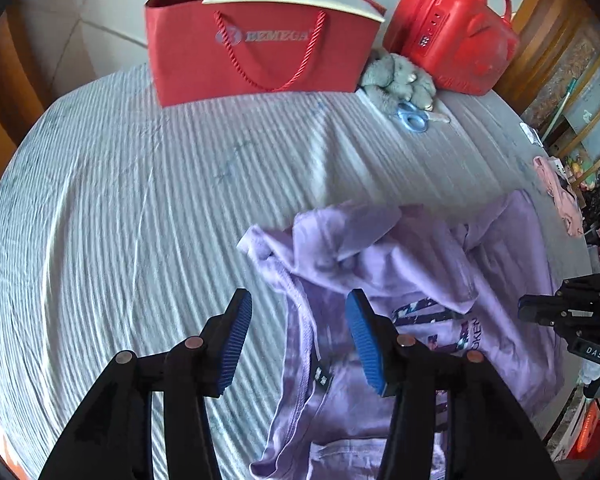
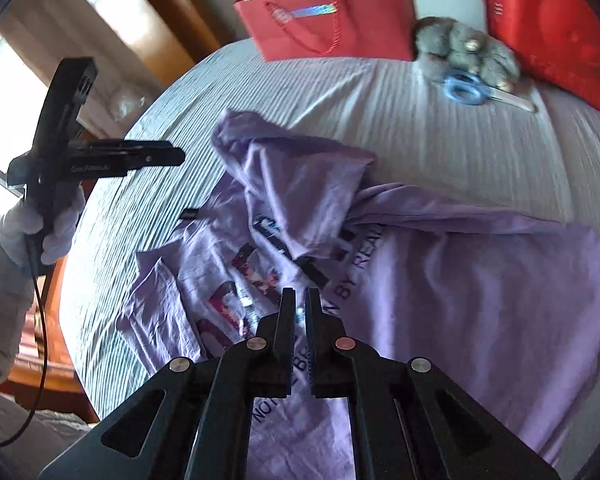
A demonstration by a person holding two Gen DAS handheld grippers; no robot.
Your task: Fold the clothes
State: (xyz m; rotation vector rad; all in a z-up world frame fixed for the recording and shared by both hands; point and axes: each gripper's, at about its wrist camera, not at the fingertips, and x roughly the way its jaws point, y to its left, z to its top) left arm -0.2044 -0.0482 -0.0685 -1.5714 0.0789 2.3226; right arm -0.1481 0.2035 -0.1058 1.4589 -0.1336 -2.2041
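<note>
A lilac T-shirt (image 1: 412, 264) with a dark printed front lies crumpled on the striped grey cloth; it also shows in the right wrist view (image 2: 460, 280). My left gripper (image 1: 298, 308) is open, its blue pads above the shirt's neck edge, holding nothing. It also shows in the right wrist view (image 2: 180, 156), held in a gloved hand at the left. My right gripper (image 2: 299, 300) is nearly closed with a thin gap, hovering over the shirt's print, with no cloth seen between the fingers. It also shows at the right edge of the left wrist view (image 1: 524, 308).
A red paper bag (image 1: 260, 48) and a red case (image 1: 456, 28) stand at the far edge. A grey plush toy (image 1: 400, 76) and blue-handled scissors (image 1: 414, 118) lie beside them. A pink garment (image 1: 560, 196) lies at the right edge. Striped cloth (image 1: 140, 200) covers the table.
</note>
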